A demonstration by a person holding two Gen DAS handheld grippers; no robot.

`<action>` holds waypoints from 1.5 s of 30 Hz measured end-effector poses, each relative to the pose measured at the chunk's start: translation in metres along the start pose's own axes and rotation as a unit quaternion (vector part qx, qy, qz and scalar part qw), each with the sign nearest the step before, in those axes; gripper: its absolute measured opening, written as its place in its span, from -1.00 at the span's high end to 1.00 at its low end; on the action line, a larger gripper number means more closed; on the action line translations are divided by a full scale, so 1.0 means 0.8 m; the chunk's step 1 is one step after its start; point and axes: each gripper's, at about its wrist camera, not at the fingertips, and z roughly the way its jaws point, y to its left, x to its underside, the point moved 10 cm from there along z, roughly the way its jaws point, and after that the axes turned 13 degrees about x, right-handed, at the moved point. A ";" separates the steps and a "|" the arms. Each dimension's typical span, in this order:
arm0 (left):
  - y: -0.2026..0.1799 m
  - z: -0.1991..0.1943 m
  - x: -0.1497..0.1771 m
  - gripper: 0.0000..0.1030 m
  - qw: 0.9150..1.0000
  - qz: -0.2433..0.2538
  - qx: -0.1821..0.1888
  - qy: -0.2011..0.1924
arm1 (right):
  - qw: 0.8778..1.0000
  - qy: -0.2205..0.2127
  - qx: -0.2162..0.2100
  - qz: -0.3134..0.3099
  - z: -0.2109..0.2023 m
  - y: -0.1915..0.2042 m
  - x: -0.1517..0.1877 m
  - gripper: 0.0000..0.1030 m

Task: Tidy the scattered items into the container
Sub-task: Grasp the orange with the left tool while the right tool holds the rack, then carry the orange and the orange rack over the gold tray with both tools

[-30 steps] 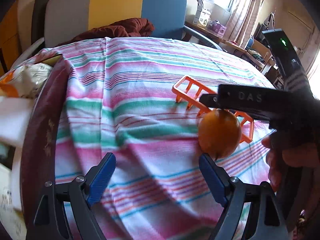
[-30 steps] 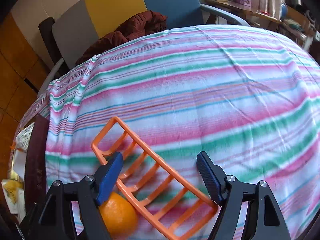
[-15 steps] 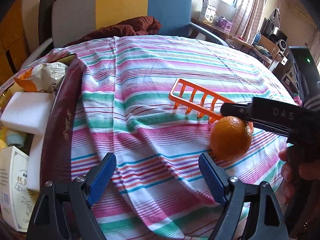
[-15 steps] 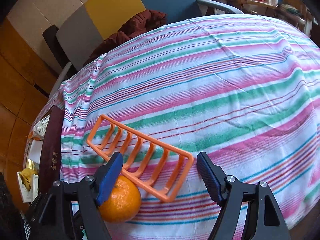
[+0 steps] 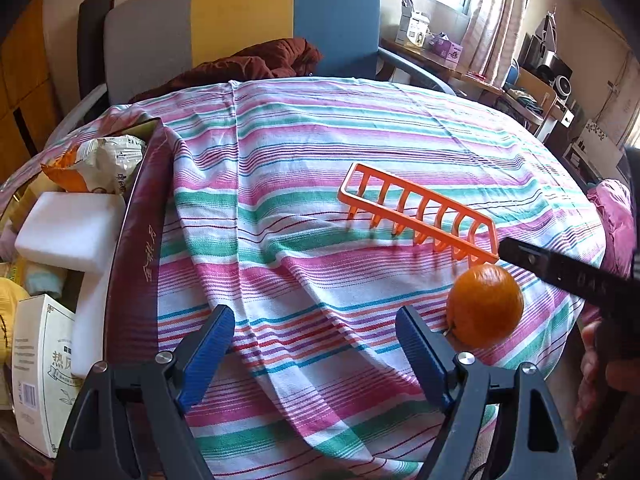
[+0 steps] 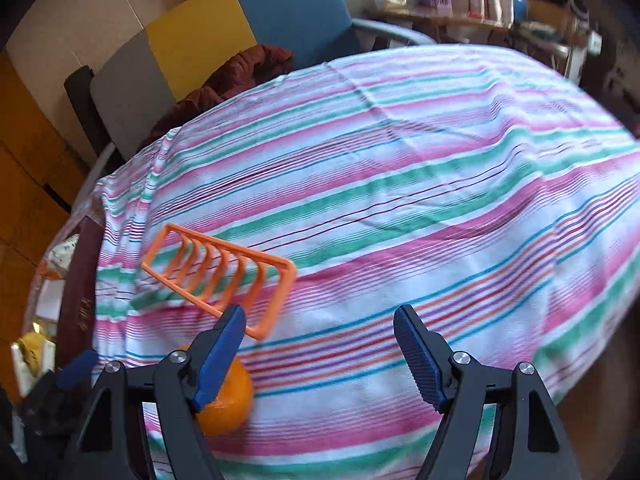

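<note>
A round orange (image 5: 484,312) rests on the striped tablecloth, just right of my left gripper (image 5: 316,340), which is open and empty. Behind it stands an orange plastic rack (image 5: 416,216). The container is a dark maroon box (image 5: 136,248) at the left, holding several items. In the right wrist view my right gripper (image 6: 320,332) is open with only cloth between its fingers. The orange (image 6: 228,404) sits partly behind its left finger, and the rack (image 6: 224,272) lies just beyond. The maroon box (image 6: 80,292) is at the far left.
The box holds a white foam block (image 5: 68,232), a snack bag (image 5: 108,160) and a white carton (image 5: 40,368). A hand (image 5: 600,360) grips the right tool at the right edge. An armchair (image 5: 240,20) with a dark red garment stands behind the table.
The right gripper has drawn back and to the right, so the rack and orange sit further left in its view. The left view has widened a little, showing more of the box.
</note>
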 end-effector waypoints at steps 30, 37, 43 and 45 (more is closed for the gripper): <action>0.014 -0.036 -0.031 -0.63 0.998 0.003 0.011 -0.059 | 0.987 -0.097 -0.073 -0.110 -0.054 0.098 0.003 -0.54; 0.021 -0.001 -0.047 -0.63 1.000 0.014 -0.006 -0.024 | 0.976 -0.082 -0.103 -0.174 -0.019 0.100 -0.032 -0.81; 0.057 0.008 -0.065 -0.63 0.999 -0.009 -0.041 -0.009 | 0.954 -0.044 -0.114 -0.273 0.025 0.140 -0.028 -0.81; 0.063 0.013 -0.070 -0.63 0.999 -0.004 -0.044 -0.003 | 0.950 -0.033 -0.116 -0.288 0.036 0.148 -0.026 -0.77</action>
